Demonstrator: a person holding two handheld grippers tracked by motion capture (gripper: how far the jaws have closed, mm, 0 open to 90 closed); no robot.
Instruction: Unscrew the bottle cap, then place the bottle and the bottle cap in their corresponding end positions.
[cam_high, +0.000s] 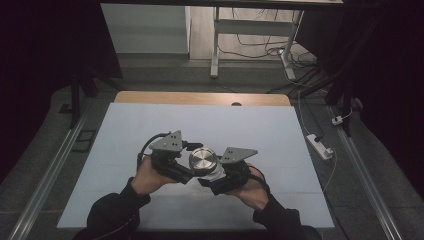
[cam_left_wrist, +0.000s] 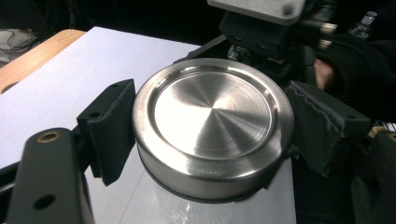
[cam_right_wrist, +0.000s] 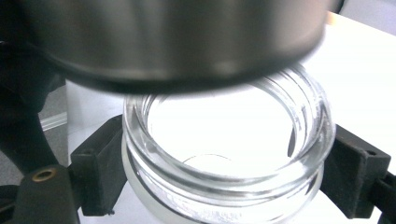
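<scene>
The left gripper (cam_high: 186, 171) pinches a steel lid (cam_left_wrist: 212, 126) between its jaws, held just above the open mouth of a glass jar (cam_right_wrist: 224, 172) that the right gripper (cam_high: 216, 181) clamps above the worktop (cam_high: 120, 150); a tilted lid could jam on the rim, or the smooth glass slip free

Glass jar (cam_right_wrist: 229, 158) between tongs (cam_right_wrist: 233, 179), metal lid (cam_right_wrist: 173, 37) (blurred, perhaps lifted) above

A silver lid (cam_left_wrist: 212, 116) with a brushed circular sheen, a clear glass jar (cam_right_wrist: 224, 182), black fingers (cam_left_wrist: 109, 126), a white bench (cam_high: 260, 125) with a wooden edge.
</scene>
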